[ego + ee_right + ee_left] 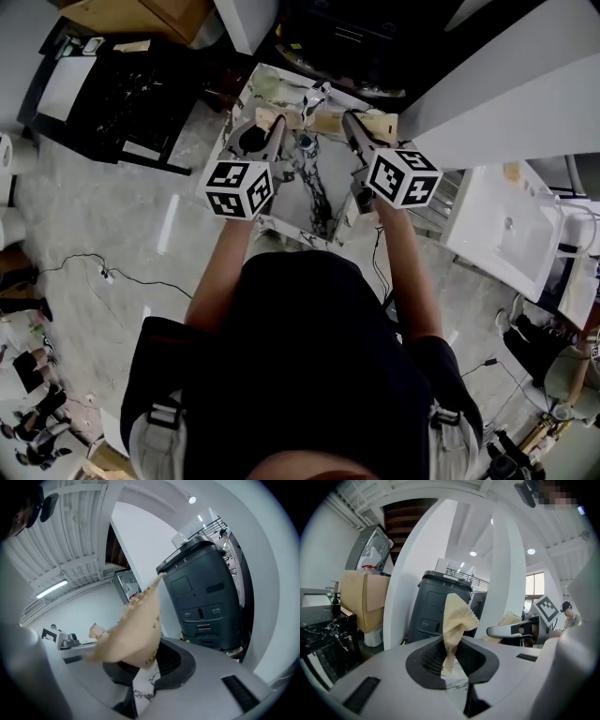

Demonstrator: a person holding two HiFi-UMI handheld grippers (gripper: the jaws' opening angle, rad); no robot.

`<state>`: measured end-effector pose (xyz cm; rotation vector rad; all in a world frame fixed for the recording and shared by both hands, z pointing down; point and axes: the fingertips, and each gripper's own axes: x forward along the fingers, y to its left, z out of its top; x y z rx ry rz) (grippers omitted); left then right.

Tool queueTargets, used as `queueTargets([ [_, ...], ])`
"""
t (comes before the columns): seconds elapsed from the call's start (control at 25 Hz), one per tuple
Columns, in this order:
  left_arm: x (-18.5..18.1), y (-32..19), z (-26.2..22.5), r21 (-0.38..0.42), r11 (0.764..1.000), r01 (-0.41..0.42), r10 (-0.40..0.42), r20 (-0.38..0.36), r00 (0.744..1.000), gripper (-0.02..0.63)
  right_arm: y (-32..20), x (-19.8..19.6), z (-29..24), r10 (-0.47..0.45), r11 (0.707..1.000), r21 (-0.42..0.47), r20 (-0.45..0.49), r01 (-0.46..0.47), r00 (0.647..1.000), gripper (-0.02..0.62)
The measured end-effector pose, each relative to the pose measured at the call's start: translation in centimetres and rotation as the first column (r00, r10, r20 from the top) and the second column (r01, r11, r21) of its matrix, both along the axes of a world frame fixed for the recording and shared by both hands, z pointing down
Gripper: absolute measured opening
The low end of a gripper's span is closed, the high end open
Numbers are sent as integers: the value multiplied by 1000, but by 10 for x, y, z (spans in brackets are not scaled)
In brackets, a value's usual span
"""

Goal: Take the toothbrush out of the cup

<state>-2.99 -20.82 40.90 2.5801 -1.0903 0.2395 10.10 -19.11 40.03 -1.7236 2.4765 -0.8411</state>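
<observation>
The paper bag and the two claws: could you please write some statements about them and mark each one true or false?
1. The left claw is shut on the tan paper bag. True.
2. The right claw is open and empty. False: it also pinches the tan paper bag.
3. In the right gripper view, a dark grey machine stands behind the bag. True.
4. A toothbrush sits between the left claw's jaws. False: only paper is there, and no toothbrush shows in any view.
</observation>
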Motion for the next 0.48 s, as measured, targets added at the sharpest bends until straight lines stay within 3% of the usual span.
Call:
queueTargets([
  [0.48,40,31,5,-13,1000,8,-8,2,1000,63,26,42,9,-4,1000,-4,21,4,1000,67],
])
